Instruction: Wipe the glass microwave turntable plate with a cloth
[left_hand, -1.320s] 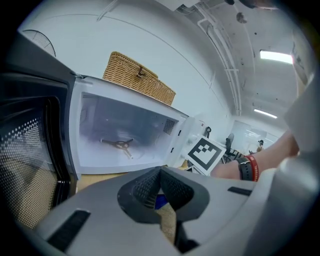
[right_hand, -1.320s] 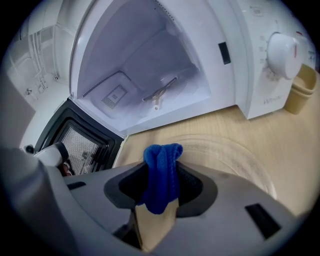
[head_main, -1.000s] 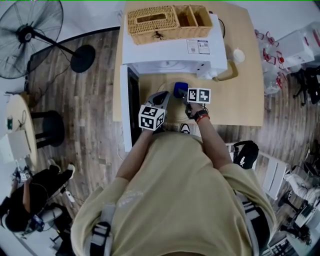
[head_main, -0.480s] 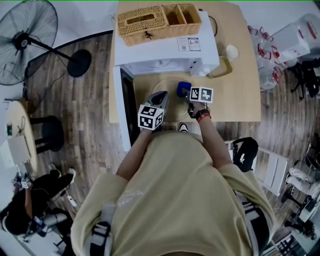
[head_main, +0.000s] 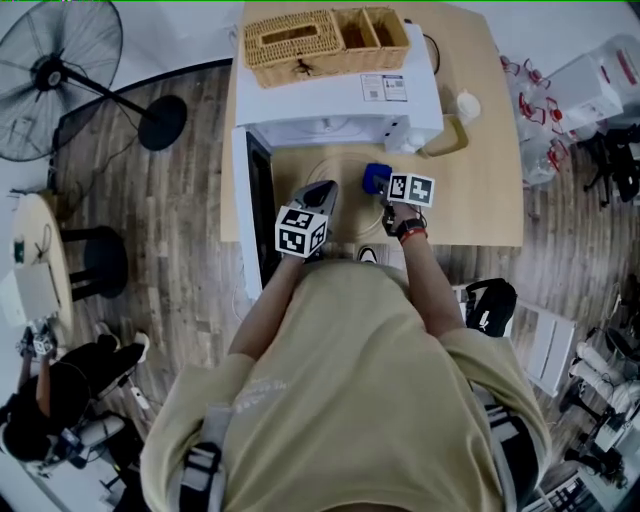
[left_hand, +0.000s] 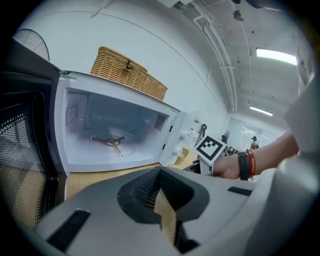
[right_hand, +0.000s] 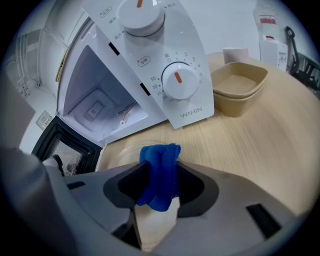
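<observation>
The right gripper's (right_hand: 157, 187) fingers clench a blue cloth (right_hand: 159, 170) over the glass turntable plate (right_hand: 120, 152) on the bench (right_hand: 260, 150). The left gripper's (left_hand: 162, 200) fingers are clenched together, empty. Beyond them stands the open microwave (right_hand: 165, 65).

Plate mostly out of sight
We see only a faint arc of the plate (right_hand: 122, 150) above the right gripper (right_hand: 159, 187). The cloth's (right_hand: 159, 170) lower end vanishes between its jaws, and our torso (head_main: 350, 400) covers part of the table's (head_main: 480, 200) near edge.
</observation>
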